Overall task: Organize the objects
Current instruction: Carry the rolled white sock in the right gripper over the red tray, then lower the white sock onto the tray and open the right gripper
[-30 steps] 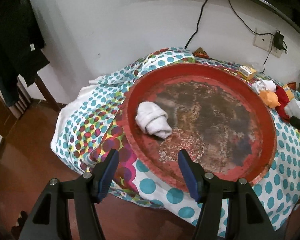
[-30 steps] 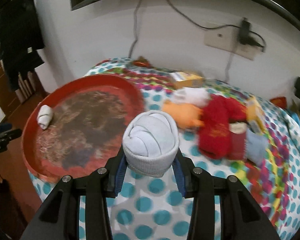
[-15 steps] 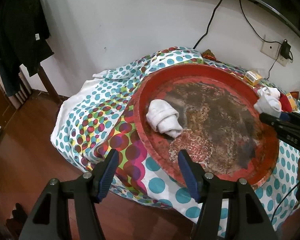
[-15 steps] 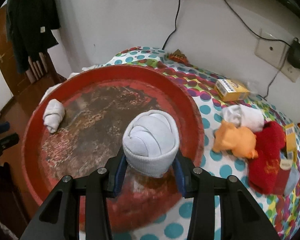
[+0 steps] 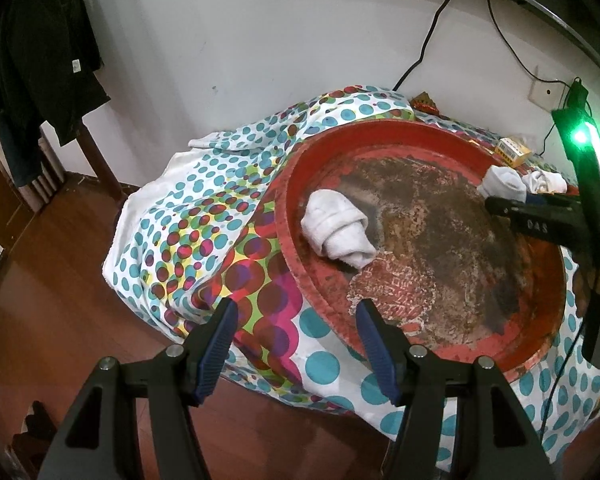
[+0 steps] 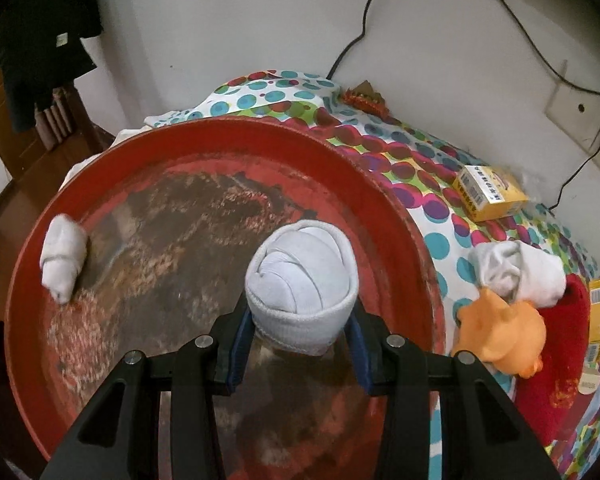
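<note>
A big round red tray (image 5: 548,292) (image 6: 404,216) with a worn brown middle lies on a polka-dot cloth. A rolled white sock (image 5: 338,230) (image 6: 62,258) lies in its left part. My right gripper (image 6: 300,338) is shut on a rolled pale grey sock (image 6: 302,280) and holds it above the tray's right part; it also shows in the left wrist view (image 5: 500,196) at the right. My left gripper (image 5: 296,344) is open and empty, off the table's near edge, in front of the tray's rim.
To the right of the tray lie a loose white sock (image 6: 520,274), an orange soft toy (image 6: 500,330), a red cloth item (image 6: 556,380) and a yellow box (image 6: 490,192). A wall with cables and a socket stands behind. Wooden floor (image 5: 52,320) lies on the left.
My right gripper has carried the grey sock leftward from above the cloth to above the tray. My left gripper has drawn back a little and stayed open.
</note>
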### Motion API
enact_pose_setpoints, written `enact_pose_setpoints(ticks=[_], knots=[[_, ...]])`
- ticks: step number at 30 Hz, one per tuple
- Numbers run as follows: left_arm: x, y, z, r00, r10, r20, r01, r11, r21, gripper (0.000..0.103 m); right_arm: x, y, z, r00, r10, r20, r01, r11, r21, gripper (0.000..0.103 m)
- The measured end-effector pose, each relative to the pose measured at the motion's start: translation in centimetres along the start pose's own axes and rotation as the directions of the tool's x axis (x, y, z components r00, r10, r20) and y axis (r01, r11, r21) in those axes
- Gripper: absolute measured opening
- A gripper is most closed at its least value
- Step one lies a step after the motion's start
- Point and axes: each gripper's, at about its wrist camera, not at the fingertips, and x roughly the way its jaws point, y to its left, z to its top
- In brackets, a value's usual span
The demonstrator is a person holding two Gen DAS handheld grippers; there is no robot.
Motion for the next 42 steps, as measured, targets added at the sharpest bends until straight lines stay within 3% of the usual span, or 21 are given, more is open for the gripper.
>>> enact_pose_setpoints(ticks=[8, 23, 27, 30, 42], knots=[[0.3, -0.1, -0.1, 1.0, -0.004, -0.009, 0.004, 1.0, 0.0, 0.063, 1.7, 0.0, 1.6, 0.999, -0.034, -0.035, 0.033, 0.999, -0.024, 0.04], [0.6, -0.5, -0.2, 1.0, -0.013, -0.026, 0.013, 1.0, 0.007, 0.063, 2.5, -0.2, 1.4, 0.998, -0.039, -0.058, 0.037, 0.999, -0.02, 0.045], [0.9, -0.7, -0.3, 0.999, -0.013, -0.038, 0.014, 1.0, 0.011, 0.063, 1.8, -0.1, 1.1, 0.998, -0.037, -0.044, 0.036, 0.999, -0.017, 0.059], [0.8, -0.9, -0.4, 0.999, -0.009, -0.035, 0.009, 1.0, 0.018, 0.063, 0.9, -0.1, 0.7, 0.999, -0.036, -0.025, 0.035, 0.999, -0.018, 0.064], [0.7, -2.7, -0.7, 1.0, 0.001, -0.03, 0.001, 0.998, 0.065, 0.063, -5.8, -3.6, -2.7, 0.997, 0.006, 0.08, -0.012, 0.997, 0.074, 0.066]])
